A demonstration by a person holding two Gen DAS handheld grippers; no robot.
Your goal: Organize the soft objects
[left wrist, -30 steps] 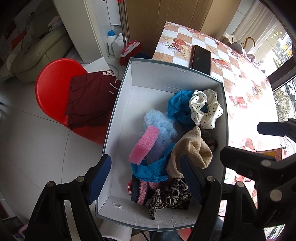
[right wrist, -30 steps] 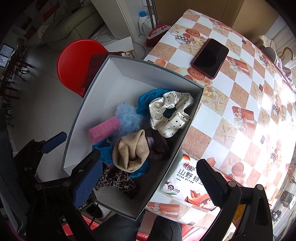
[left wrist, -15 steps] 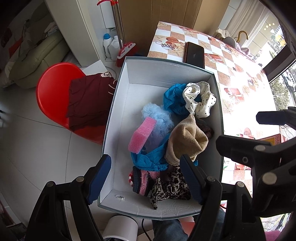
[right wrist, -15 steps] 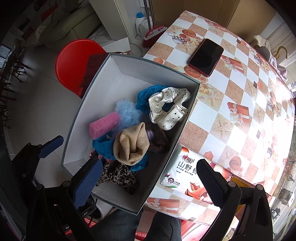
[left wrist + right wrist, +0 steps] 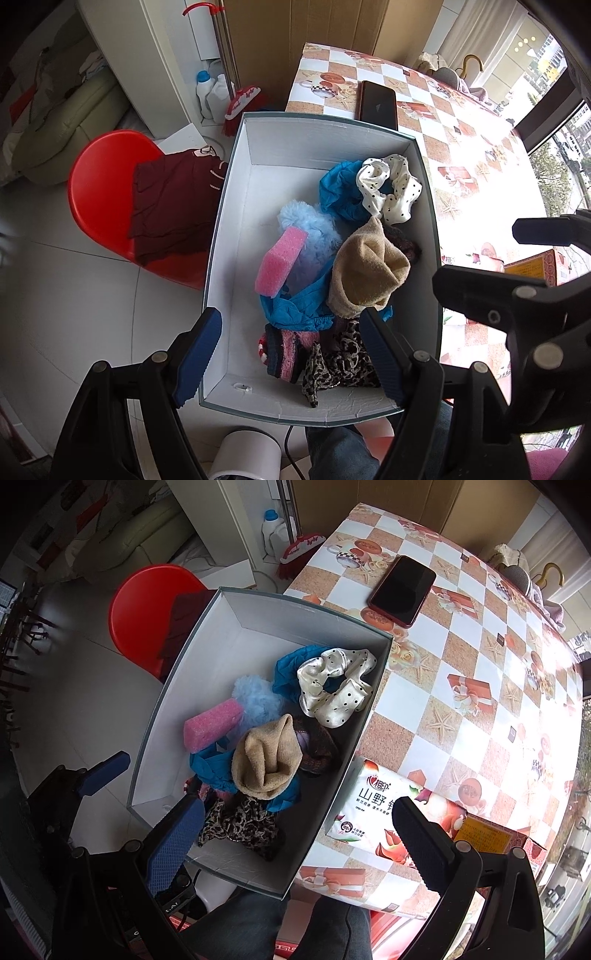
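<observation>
Both tongs open wide, nothing held. Left gripper hangs over the near end of the white cardboard box with grey-green rim; right gripper straddles the box's near right corner, one finger over the box, the other over the printed tissue pack just outside the right wall.

Change over the last second: both views now show more of the box and the checked tablecloth table, so I have lifted back and up. Contents have not shifted. My reading: the last drop is done and all soft items sit inside.

Contents, relative to the box: tan knitted sock on top at centre-right; pink foam sponge leaning on the pale blue fluffy puff at centre; cream polka-dot scrunchie over teal fabric at the far right; leopard-print scrunchie and striped knit piece at the near end.

Room: the left half of the box floor is bare. Right wall touches the tissue pack; the dark phone lies beyond the far wall. Left wall overhangs the floor beside the red plastic chair.
</observation>
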